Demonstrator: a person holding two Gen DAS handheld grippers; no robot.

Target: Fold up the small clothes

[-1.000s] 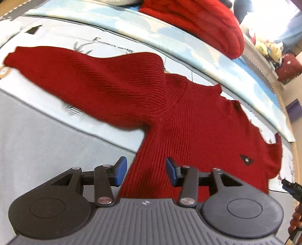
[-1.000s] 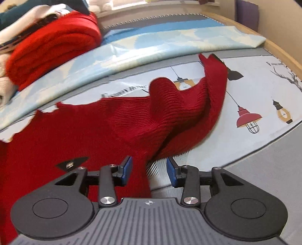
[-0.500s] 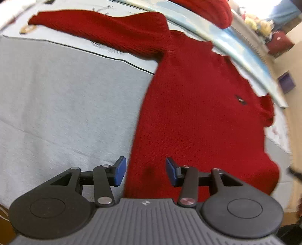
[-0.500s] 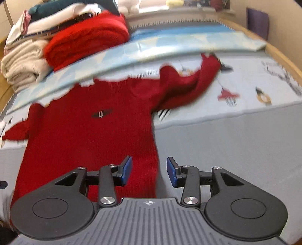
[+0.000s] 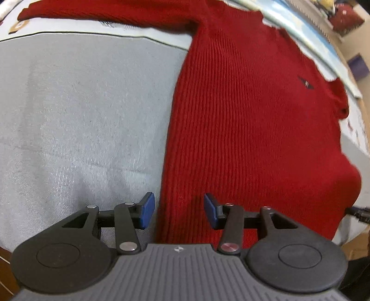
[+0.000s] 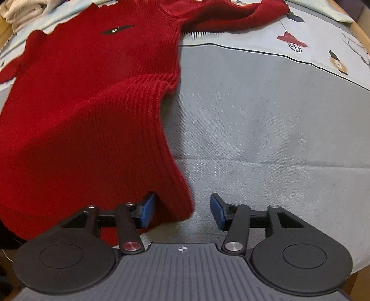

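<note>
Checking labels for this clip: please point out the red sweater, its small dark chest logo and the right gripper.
red sweater (image 5: 249, 129): left wrist view, middle of the ribbed body.
chest logo (image 6: 116, 30): right wrist view, centre of the dark patch.
right gripper (image 6: 182, 211): right wrist view, midway between the blue fingertips.

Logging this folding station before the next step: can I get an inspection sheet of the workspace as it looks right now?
Surface: grey bedcover with a printed lantern band along the far side.
Job's things: red sweater laid front up, sleeves spread; its lower corner is raised and rumpled.
Clutter: pale folded clothes at the far edge.
Grippers: left claw open over the sweater's lower side edge; right claw just opened wider, hem corner between the pads, not pinched.
Cables: nothing seen.
Surroundings: wooden bed edge; purple box.
</note>
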